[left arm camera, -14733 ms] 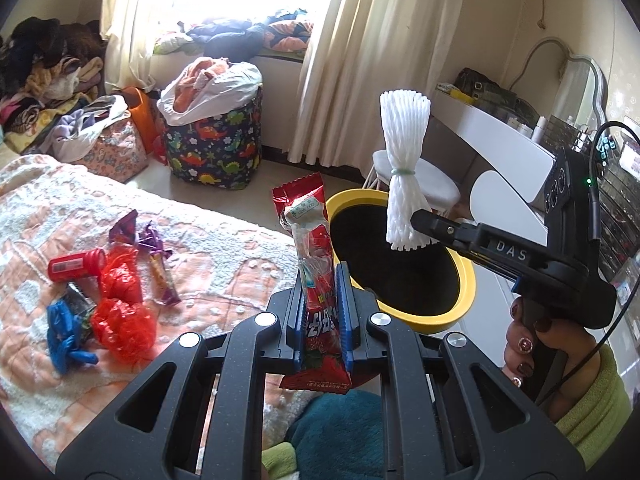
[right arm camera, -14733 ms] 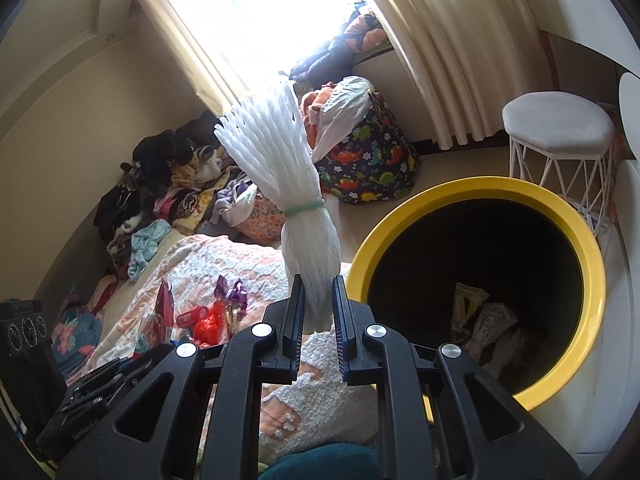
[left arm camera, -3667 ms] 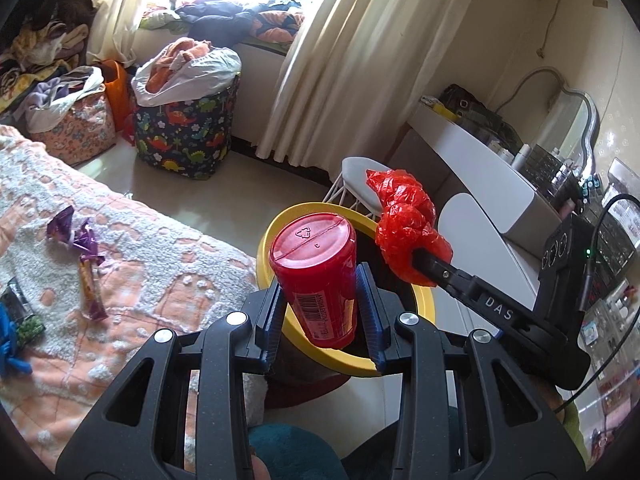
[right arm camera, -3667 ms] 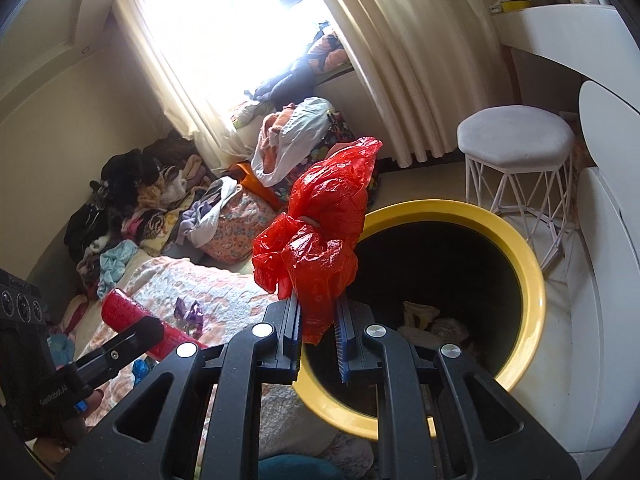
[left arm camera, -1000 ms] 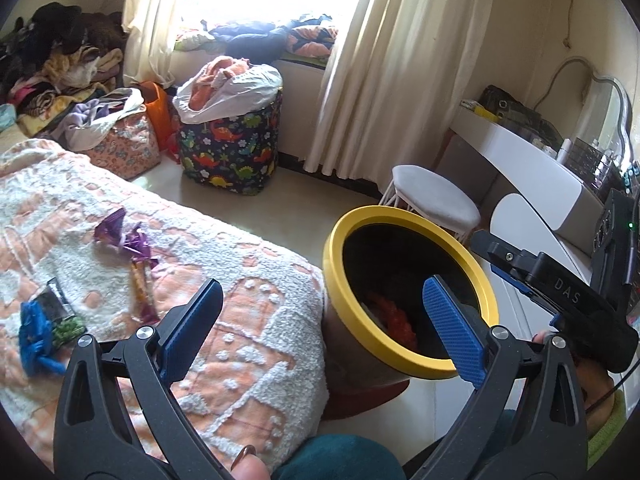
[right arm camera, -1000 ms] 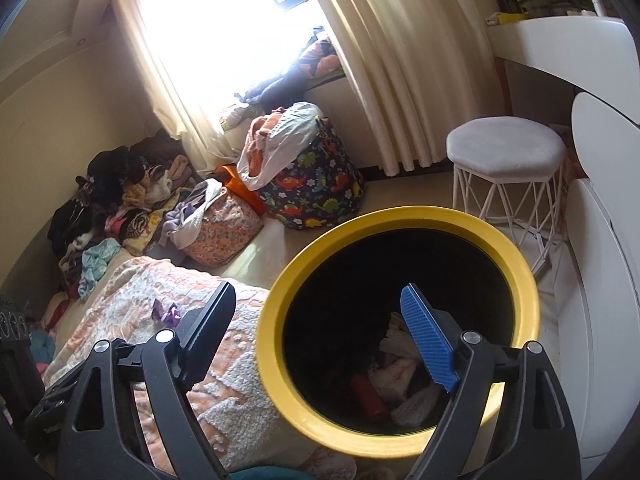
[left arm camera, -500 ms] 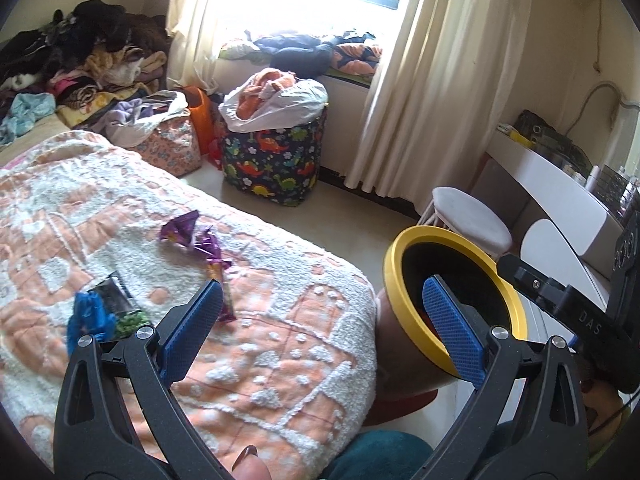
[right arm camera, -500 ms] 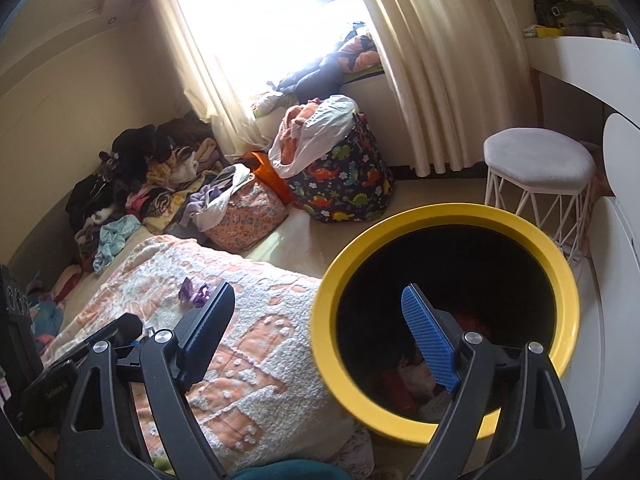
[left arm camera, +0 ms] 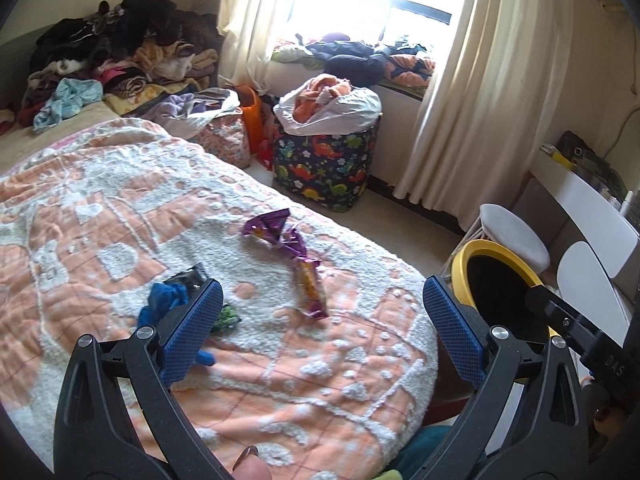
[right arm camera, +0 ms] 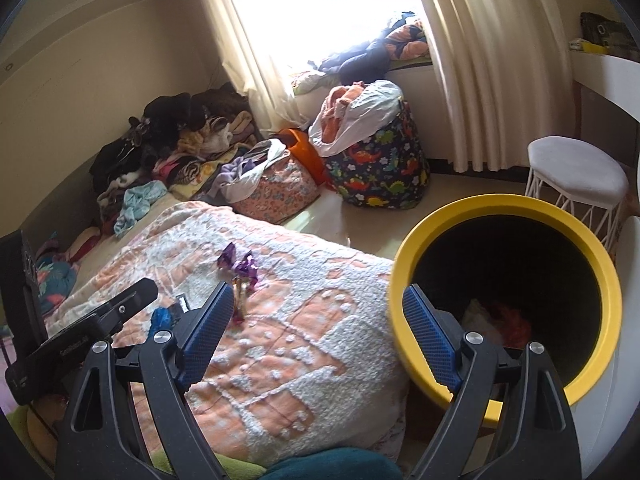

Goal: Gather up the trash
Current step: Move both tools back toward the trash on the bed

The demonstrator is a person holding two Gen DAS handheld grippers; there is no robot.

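Note:
Trash lies on the orange-and-white bedspread (left arm camera: pixel 100 216): a purple wrapper (left arm camera: pixel 269 225), an orange-and-purple snack wrapper (left arm camera: pixel 311 292), a crumpled blue piece (left arm camera: pixel 162 304) and a dark packet (left arm camera: pixel 188 277). My left gripper (left arm camera: pixel 322 322) hovers over the bed, open and empty. My right gripper (right arm camera: pixel 318 330) is open and empty too, between the bedspread (right arm camera: pixel 280 344) and the yellow-rimmed bin (right arm camera: pixel 508 208). Red and white trash (right arm camera: pixel 502 314) lies inside the bin. The purple wrapper (right arm camera: pixel 238 262) shows ahead of the right gripper. The bin (left arm camera: pixel 466 250) stands right of the bed.
A dinosaur-print laundry bag (left arm camera: pixel 326 168) and a floral bag (left arm camera: pixel 224 136) stand on the floor by the window. Clothes are piled (left arm camera: pixel 120 52) at the back left. A white stool (left arm camera: pixel 512 232) and white desk (left arm camera: pixel 580 196) stand right of the bin.
Both grippers have swung left from above the bin toward the bed. The wrappers on the bedspread now lie ahead of the left gripper. Both stay open and empty.

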